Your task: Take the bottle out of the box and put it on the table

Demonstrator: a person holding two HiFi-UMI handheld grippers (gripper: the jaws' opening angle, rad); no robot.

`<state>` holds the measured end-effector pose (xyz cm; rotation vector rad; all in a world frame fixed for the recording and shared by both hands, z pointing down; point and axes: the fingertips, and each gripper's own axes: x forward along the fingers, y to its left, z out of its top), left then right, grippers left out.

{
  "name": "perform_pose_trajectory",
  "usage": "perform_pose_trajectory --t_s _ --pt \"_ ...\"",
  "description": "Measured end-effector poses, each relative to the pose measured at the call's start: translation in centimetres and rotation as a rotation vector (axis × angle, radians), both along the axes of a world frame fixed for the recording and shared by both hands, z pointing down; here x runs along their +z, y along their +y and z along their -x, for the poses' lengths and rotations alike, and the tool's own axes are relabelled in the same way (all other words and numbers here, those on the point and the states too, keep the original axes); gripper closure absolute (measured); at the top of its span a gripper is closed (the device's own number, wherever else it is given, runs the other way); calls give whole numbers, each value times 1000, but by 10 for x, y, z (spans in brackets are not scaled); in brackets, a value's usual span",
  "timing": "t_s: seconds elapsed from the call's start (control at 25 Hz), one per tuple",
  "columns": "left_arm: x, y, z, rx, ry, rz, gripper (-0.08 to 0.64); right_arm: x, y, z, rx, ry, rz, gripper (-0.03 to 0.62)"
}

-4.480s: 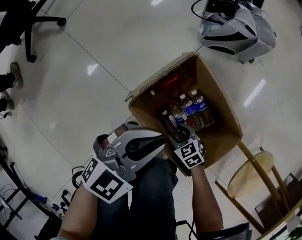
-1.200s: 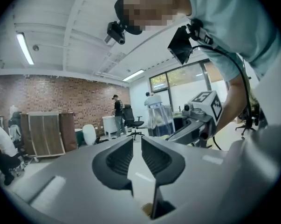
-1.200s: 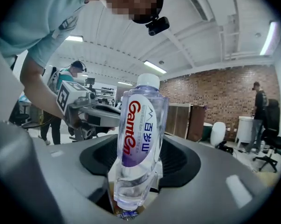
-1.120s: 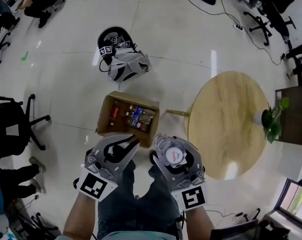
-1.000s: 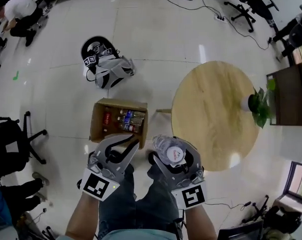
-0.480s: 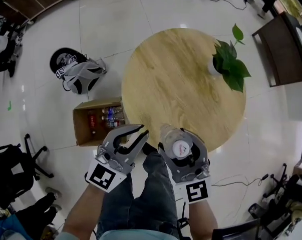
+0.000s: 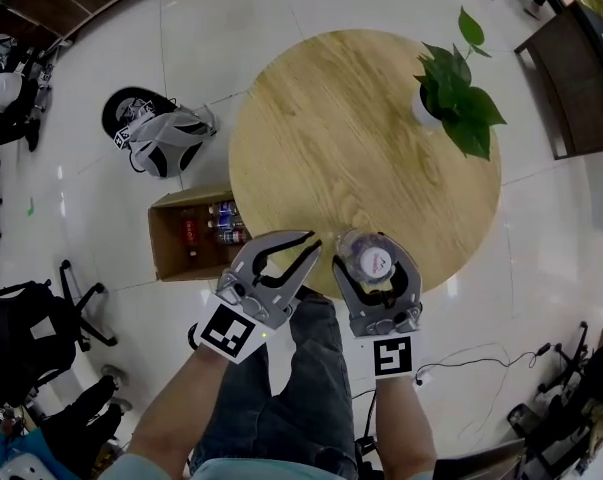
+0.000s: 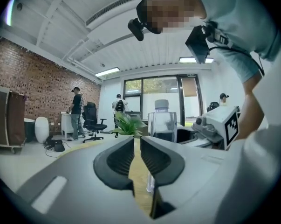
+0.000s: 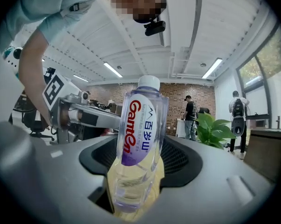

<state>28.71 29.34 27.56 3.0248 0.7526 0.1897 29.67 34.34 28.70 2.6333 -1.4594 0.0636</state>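
A clear water bottle with a white cap and a red-and-purple label stands upright between the pads of my right gripper, which is shut on it. It hangs over the near edge of the round wooden table. My left gripper is just to its left, at the same table edge. Its jaws are closing, with a narrow gap and nothing between them. The left gripper view shows the bottle beside it. The cardboard box with several bottles lies on the floor to the left.
A potted green plant stands on the table's far right part. A grey backpack lies on the floor beyond the box. Office chairs and people are at the left edge, and a dark cabinet is at the far right.
The view has swung from the box to the table. Both grippers have moved to the table's near edge, the bottle still in the right one. The left jaws stand narrower.
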Motion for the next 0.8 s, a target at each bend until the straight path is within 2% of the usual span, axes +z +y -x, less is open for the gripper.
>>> perform_pose_trajectory --t_s 0.24,0.48,0.64,0.8 --pt "-3 8 -2 10 -9 -13 506 12 -5 -6 16 11 26 282" --pt "-13 6 6 61 -23 -90 506 18 -6 -1 -36 1 124 255" --pt "-34 -2 13 21 -32 -45 506 12 1 9 -44 -18 152 215" --pt "-54 -1 22 19 -26 -55 506 -11 17 11 -9 -16 136 206"
